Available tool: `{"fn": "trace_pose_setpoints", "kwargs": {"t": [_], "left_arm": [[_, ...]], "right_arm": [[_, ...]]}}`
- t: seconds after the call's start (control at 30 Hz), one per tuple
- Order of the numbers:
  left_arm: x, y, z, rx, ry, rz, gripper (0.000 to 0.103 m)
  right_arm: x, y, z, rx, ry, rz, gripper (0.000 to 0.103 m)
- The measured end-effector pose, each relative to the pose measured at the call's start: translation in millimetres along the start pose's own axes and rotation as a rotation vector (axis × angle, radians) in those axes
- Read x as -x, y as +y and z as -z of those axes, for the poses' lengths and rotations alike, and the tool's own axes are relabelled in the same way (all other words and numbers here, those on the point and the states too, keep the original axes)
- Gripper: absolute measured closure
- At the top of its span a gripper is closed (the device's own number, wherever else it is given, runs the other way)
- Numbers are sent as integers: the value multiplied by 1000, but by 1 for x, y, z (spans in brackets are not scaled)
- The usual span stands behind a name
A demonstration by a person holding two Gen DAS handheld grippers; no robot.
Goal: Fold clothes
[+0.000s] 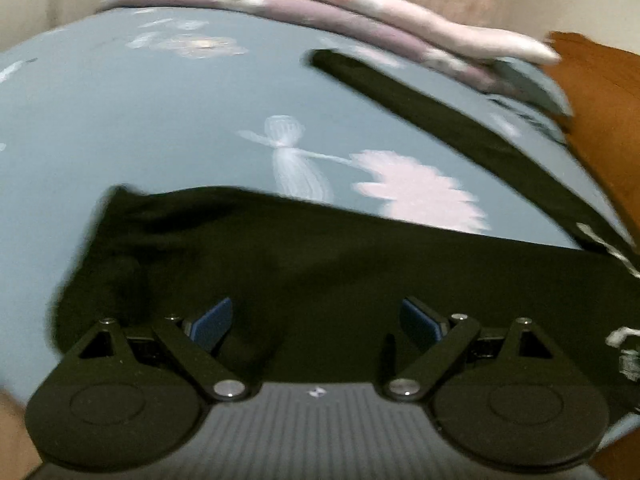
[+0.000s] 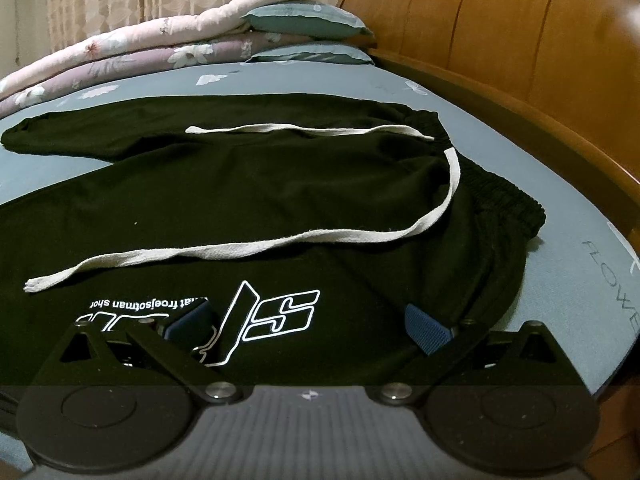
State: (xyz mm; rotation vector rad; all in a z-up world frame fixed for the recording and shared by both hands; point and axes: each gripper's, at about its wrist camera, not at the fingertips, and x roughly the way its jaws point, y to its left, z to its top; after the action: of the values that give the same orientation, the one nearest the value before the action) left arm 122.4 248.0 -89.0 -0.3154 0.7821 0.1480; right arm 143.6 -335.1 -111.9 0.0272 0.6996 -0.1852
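Left tongs [image 1: 316, 320]: wide apart, nothing between the blue pads, poised over one leg end of the black trousers [image 1: 360, 288]; the view is smeared, so the exact hem edge under you cannot be read. Right tongs [image 2: 308, 328]: also wide and empty, hovering over the thigh panel near the printed white logo [image 2: 240, 320]. Trousers: spread flat on the blue bed sheet [image 2: 560, 264], waistband [image 2: 500, 204] toward the wooden headboard [image 2: 500, 32], legs running away from it, the farther leg lying apart from the nearer one. Drawstring [image 2: 240, 252]: two loose white tails trailing from the waistband across the trouser front. Hazards, as judged from this layout. You may pinch a drawstring tail with the fabric, since one tail lies just beyond the right tongs; the fold would then drag the cord and bunch the waistband. You may catch only the top layer at the leg end, letting the lower layer slide and skew the crease. You may also nip the sheet beneath, as black cloth hides its own edge. The stacked quilts [image 2: 140, 52], beyond the trousers from the headboard side, could snag a wide sweep.
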Motion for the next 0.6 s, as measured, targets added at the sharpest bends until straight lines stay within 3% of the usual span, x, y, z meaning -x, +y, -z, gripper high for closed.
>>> {"fn": "trace_pose_setpoints", "kwargs": {"t": [0.07, 0.13, 0.27, 0.43, 0.5, 0.6], "left_arm": [[1, 15, -3, 15, -9, -86, 12], [8, 30, -8, 49, -9, -80, 15], [40, 31, -12, 50, -56, -5, 14], [43, 24, 10, 78, 41, 111, 13], [36, 25, 22, 76, 80, 73, 14], [39, 24, 24, 72, 68, 18, 13]], "right_arm": [[0, 0, 0, -1, -1, -2, 0], [0, 0, -1, 0, 2, -2, 0], [0, 0, -1, -1, 5, 1, 0], [0, 1, 0, -4, 4, 7, 0], [0, 2, 0, -4, 5, 9, 0], [0, 2, -1, -4, 13, 11, 0]]}}
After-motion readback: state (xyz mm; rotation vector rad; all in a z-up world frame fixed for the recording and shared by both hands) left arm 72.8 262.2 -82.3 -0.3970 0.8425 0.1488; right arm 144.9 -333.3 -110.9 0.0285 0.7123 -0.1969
